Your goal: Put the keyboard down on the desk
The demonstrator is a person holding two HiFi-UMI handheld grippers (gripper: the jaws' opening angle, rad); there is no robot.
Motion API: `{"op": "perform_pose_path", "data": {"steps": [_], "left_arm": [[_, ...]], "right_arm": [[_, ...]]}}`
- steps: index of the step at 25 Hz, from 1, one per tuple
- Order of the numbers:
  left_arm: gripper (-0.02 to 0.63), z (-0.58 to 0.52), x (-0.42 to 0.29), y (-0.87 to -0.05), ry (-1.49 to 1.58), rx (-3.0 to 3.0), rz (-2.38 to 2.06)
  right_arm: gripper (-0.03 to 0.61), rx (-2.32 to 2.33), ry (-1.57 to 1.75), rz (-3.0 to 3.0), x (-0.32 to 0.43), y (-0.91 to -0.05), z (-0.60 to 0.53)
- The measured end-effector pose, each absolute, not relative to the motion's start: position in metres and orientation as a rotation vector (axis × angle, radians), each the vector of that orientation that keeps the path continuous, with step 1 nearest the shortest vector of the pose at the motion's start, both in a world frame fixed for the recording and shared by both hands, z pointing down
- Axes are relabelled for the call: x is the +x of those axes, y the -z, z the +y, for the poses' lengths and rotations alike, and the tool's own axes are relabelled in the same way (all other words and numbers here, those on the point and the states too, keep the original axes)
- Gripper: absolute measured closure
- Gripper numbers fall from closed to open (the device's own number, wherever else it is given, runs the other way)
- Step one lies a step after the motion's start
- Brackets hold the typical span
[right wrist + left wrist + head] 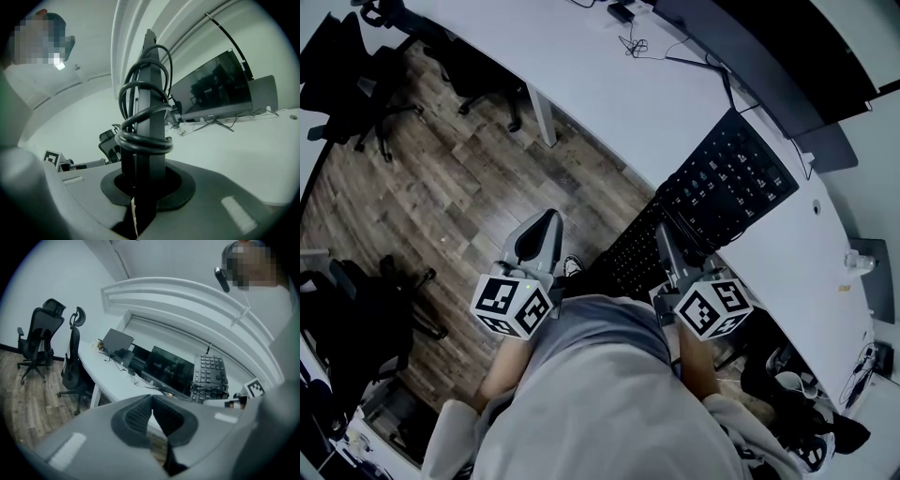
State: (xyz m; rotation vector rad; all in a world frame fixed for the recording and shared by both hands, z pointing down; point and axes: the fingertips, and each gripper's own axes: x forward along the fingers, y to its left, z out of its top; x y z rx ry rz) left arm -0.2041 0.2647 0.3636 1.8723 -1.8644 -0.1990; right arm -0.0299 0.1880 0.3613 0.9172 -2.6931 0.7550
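The black keyboard [731, 178] stretches away from me; its far end is over the white desk [609, 84] and its near end is past the desk's edge. My right gripper [667, 246] is shut on that near end. In the right gripper view the keyboard [149, 70] stands edge-on between the jaws of the right gripper [143, 176], with its black cable [140, 138] coiled round it. My left gripper [546, 225] hangs over the wood floor to the keyboard's left, apart from it. In its own view the left gripper [152, 401] has its pads touching, with nothing between them.
A dark monitor [769, 56] stands at the desk's back, loose cables [637, 42] lie beside it, and a laptop [117, 341] sits further along. A desk leg [542, 117] stands on the floor. Office chairs [356, 84] stand at the left, another [366, 319] behind me.
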Motion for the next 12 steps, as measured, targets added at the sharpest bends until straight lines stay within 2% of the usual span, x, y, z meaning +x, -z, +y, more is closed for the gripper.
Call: {"op": "perform_pose_path", "data": {"steps": [12], "left_arm": [[0.614, 0.215, -0.211, -0.373, 0.166, 1.874, -1.812]], "right_arm": [[0.509, 1.013, -0.881, -2.677, -0.027, -0.368, 0.132]]}}
